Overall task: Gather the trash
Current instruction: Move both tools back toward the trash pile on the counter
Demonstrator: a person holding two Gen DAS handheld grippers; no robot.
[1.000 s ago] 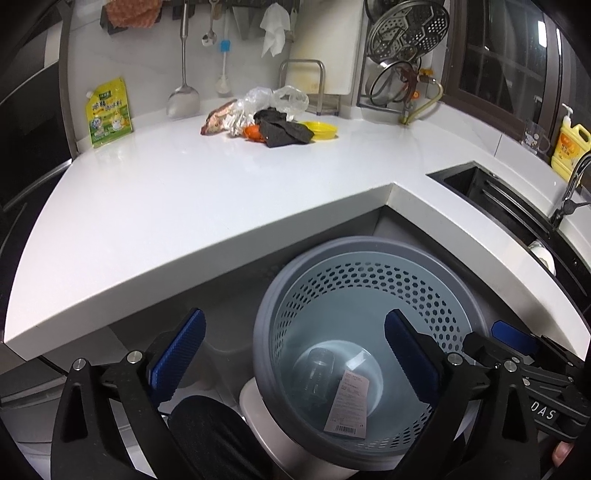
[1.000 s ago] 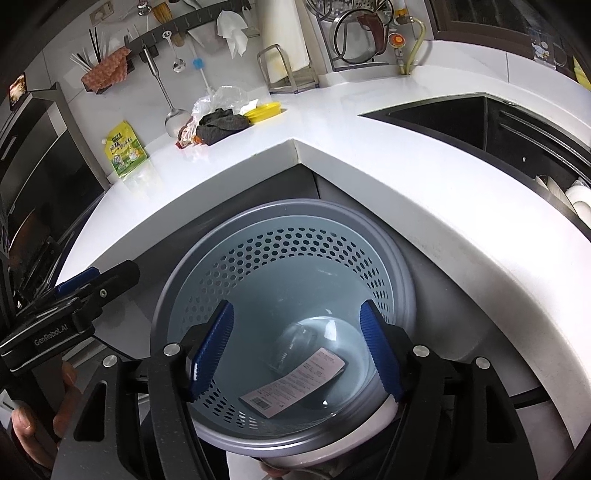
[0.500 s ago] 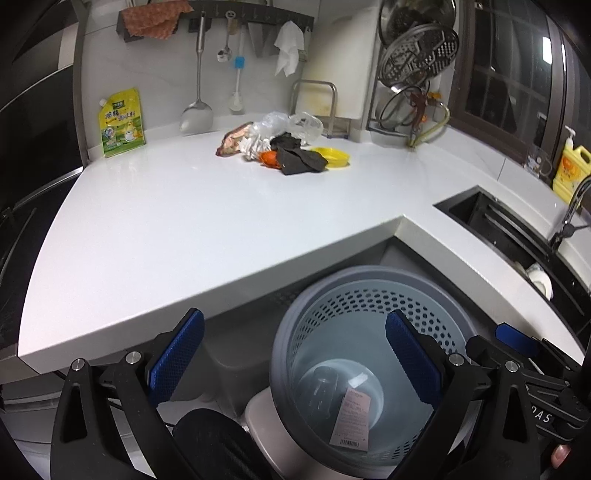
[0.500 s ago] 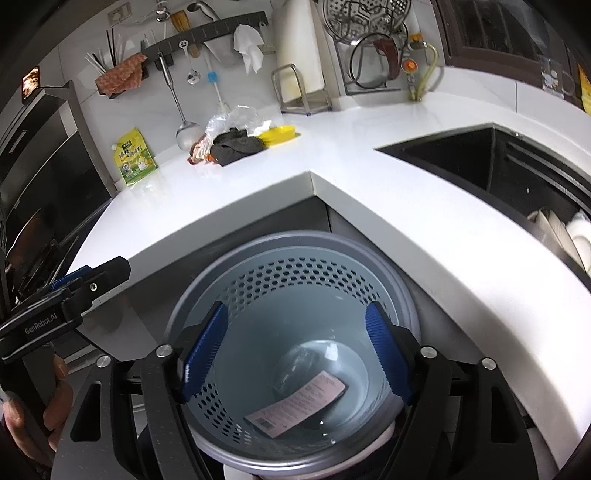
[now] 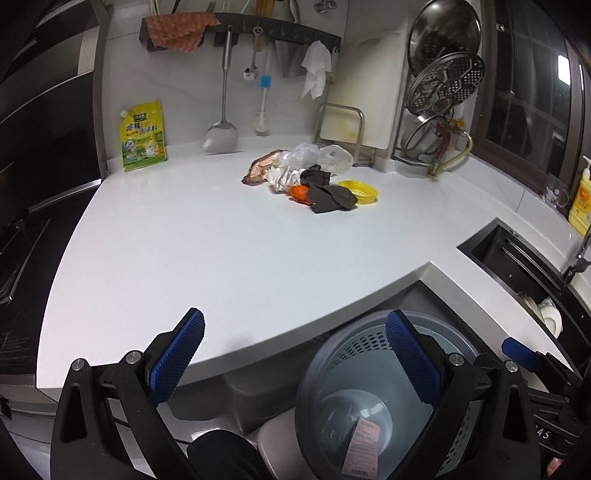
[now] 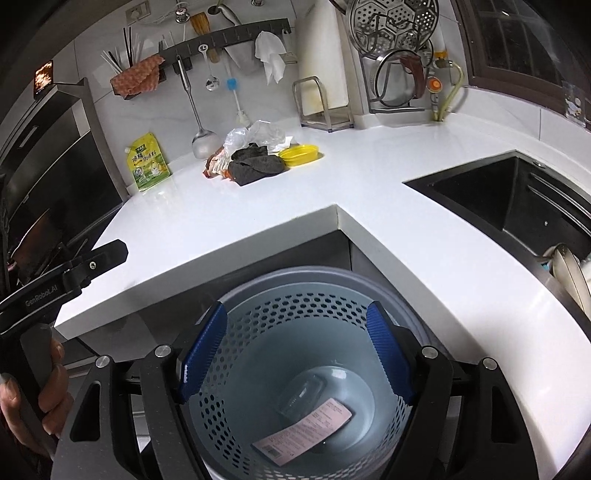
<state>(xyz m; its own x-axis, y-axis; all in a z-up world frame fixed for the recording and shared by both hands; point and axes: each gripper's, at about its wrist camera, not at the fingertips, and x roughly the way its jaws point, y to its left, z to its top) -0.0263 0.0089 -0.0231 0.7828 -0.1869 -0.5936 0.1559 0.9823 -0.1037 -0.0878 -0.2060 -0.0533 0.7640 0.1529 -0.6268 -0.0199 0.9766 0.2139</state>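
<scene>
A trash pile [image 5: 306, 175] lies at the back of the white counter [image 5: 221, 251]: clear plastic bags, a brown wrapper, dark cloths [image 6: 255, 164], an orange scrap and a yellow lid [image 5: 359, 191]. A grey perforated bin [image 6: 321, 369] stands on the floor below the counter corner, with a receipt [image 6: 303, 430] and a clear plastic piece inside. My left gripper [image 5: 295, 354] is open and empty over the counter's front edge. My right gripper [image 6: 295, 347] is open and empty above the bin.
A yellow-green pouch [image 5: 142, 136] leans on the back wall. A spatula, brush and cloths hang from a rail [image 5: 258, 33]. A dish rack [image 5: 439, 110] stands at the back right. A black sink [image 6: 517, 199] lies to the right. A stove [image 5: 14, 236] is at the left.
Both grippers have risen and tipped up toward the counter. The bin has dropped lower in both views and the trash pile shows nearer the middle. Both stay open.
</scene>
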